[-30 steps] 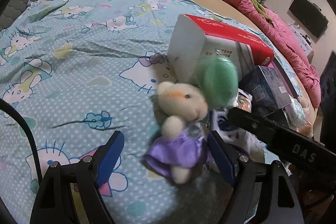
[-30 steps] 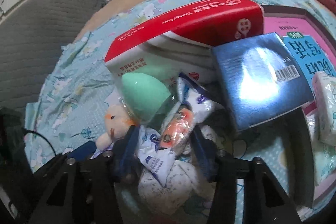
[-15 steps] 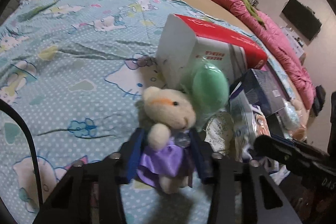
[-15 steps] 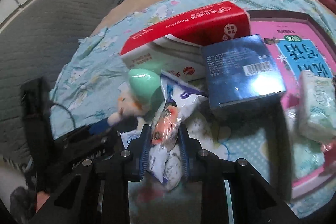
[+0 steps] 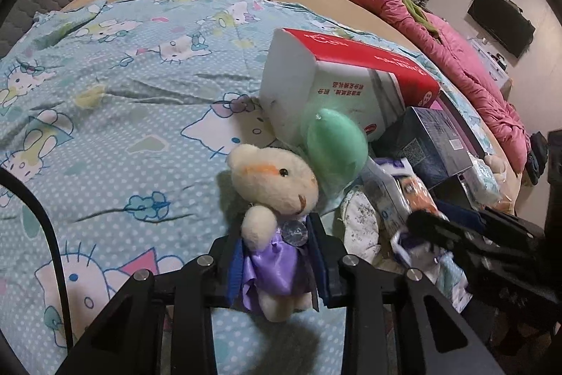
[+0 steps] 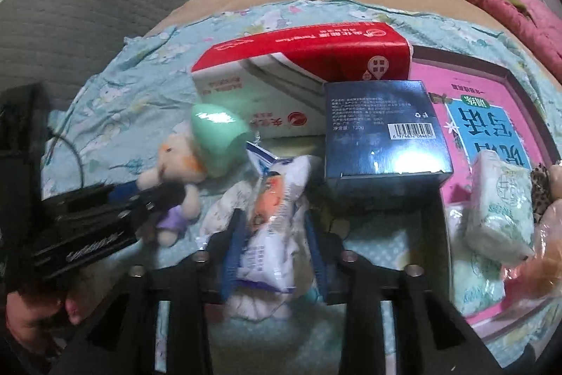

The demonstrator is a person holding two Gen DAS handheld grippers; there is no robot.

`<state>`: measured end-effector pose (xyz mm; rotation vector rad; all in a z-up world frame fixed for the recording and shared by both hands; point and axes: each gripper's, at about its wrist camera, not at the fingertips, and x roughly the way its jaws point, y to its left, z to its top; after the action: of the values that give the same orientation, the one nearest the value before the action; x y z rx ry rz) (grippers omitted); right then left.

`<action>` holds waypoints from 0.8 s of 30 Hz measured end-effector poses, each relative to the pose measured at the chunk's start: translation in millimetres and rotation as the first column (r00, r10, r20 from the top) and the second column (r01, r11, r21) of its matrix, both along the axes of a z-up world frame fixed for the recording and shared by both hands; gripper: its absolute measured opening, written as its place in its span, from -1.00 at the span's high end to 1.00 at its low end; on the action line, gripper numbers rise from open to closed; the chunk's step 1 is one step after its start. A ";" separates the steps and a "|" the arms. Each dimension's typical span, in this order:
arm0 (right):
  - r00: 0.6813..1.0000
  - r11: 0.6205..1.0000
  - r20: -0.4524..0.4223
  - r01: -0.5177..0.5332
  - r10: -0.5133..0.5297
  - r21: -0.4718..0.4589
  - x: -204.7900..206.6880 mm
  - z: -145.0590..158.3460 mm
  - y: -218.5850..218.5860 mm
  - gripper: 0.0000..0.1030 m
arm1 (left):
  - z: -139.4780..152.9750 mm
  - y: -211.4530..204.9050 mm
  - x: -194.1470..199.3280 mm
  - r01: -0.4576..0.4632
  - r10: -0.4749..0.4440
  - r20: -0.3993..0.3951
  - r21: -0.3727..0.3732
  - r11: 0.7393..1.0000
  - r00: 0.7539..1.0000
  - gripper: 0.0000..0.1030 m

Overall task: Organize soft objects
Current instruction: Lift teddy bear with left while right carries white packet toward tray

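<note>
Left wrist view: low in the middle of the frame, the left gripper (image 5: pixel 277 260) has its blue pads pressed on the purple dress of a small cream teddy bear (image 5: pixel 274 195), and its jaws are closing that last bit on the toy. The bear's head leans against a mint-green egg-shaped sponge (image 5: pixel 335 143) in clear wrap, just above it. Behind both, a red and white tissue box (image 5: pixel 337 83) lies tilted on a blue cartoon-cat bedsheet (image 5: pixel 105 101). A dark blue box (image 5: pixel 432 143) sits at centre right.

Right wrist view: the right gripper (image 6: pixel 274 246), bottom centre, has a white plastic snack packet (image 6: pixel 272 224) with an orange print between its pads; the jaws are opening, and the packet looks loosely bracketed rather than pinched. A flowered white cloth bundle (image 6: pixel 224 209) lies under and just left of the packet. A pink book (image 6: pixel 491 115) fills the right side, with a pale green tissue pack (image 6: pixel 498 206) on it.

Sorting looks barely begun: hard boxes and soft items are jumbled together in one pile, the wide left stretch of sheet holds nothing, and only the bear is firmly gripped.
</note>
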<state>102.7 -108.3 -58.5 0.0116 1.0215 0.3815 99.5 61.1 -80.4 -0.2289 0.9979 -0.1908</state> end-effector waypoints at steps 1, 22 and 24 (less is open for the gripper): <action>1.000 1.000 -0.006 -0.003 0.003 0.011 3.1 -0.8 1.1 0.24 | 0.2 0.6 -1.0 -0.001 0.001 0.000 -0.001 1.000 1.000 0.35; 0.994 0.999 0.097 -0.044 0.044 0.000 12.8 16.0 13.9 0.41 | 14.7 -4.7 -9.4 0.003 -0.004 0.042 0.015 1.000 0.999 0.37; 0.994 0.999 0.103 -0.040 0.037 0.029 9.0 24.8 7.9 0.41 | 20.5 -4.6 -13.6 -0.001 0.000 0.057 0.009 1.000 0.998 0.37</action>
<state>111.7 -100.3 -33.7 0.0002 0.9152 0.4290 85.9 56.5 -59.9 -0.2141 0.9422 -0.1914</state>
